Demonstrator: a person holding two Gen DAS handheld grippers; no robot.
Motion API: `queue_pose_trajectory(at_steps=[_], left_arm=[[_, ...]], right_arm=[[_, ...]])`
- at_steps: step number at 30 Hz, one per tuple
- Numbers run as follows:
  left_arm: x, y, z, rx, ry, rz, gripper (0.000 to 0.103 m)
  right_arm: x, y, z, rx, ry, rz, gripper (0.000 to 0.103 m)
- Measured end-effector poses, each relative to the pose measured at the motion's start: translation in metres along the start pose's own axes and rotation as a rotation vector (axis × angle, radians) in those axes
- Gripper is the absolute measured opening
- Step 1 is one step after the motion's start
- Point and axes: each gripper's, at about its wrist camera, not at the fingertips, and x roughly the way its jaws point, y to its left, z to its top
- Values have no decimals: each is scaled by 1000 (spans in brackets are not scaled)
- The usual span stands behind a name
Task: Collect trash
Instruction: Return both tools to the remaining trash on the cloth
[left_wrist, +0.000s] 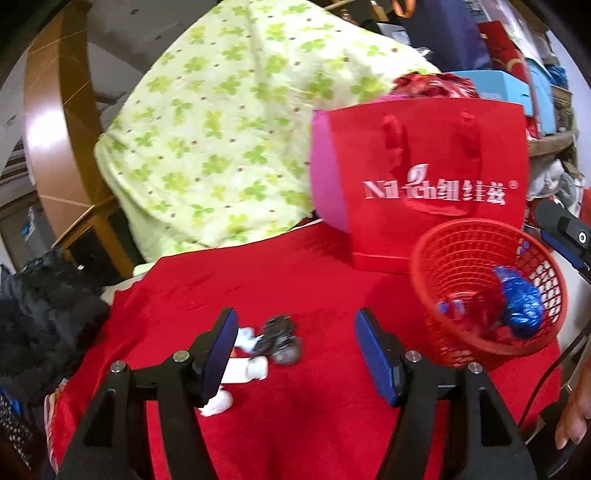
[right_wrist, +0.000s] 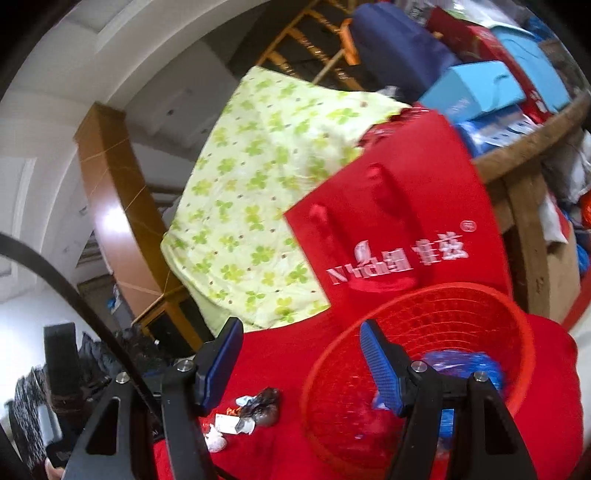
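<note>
L tool (left_wrist: 295, 332) was open, nothing between pads, angled down over the red cloth (left_wrist: 314, 269). R tool (right_wrist: 301, 354) also open and empty, held about level, rolled, one finger over the basket (right_wrist: 517, 325) rim. Blue wrapper (left_wrist: 521, 306) sat in basket; trash pile (left_wrist: 266, 347) lay loose on cloth, L of basket.

Cluttered home, likely bedroom or storeroom. Clover-print quilt (left_wrist: 221, 129) heaped against wooden frame (left_wrist: 55, 122). Red cloth (left_wrist: 295, 280) spread as work surface. Gift bag (left_wrist: 436, 177), blue boxes (right_wrist: 476, 88), bundles piled on wooden shelf (right_wrist: 532, 144). White walls, ceiling moulding behind.
</note>
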Motion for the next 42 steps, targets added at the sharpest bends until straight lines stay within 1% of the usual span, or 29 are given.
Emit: queue_pose_trajectory(at_steps=[5, 8, 17, 23, 37, 40, 42], left_arm=[[-3, 29, -7, -45, 8, 37, 67], [-4, 40, -12, -63, 9, 51, 67], [-3, 67, -26, -110, 29, 79, 67], [0, 80, -35, -134, 41, 89, 67], [13, 109, -55, -181, 80, 112, 67], [18, 120, -64, -196, 96, 120, 67], [23, 131, -74, -213, 120, 130, 67]], right_arm=[[17, 25, -11, -63, 26, 25, 69], [27, 37, -19, -81, 49, 46, 69], [57, 62, -38, -124, 117, 69, 69], [73, 74, -49, -149, 162, 79, 69], [98, 98, -71, -197, 233, 102, 69], [104, 102, -76, -208, 254, 100, 69], [107, 103, -79, -214, 269, 98, 69]])
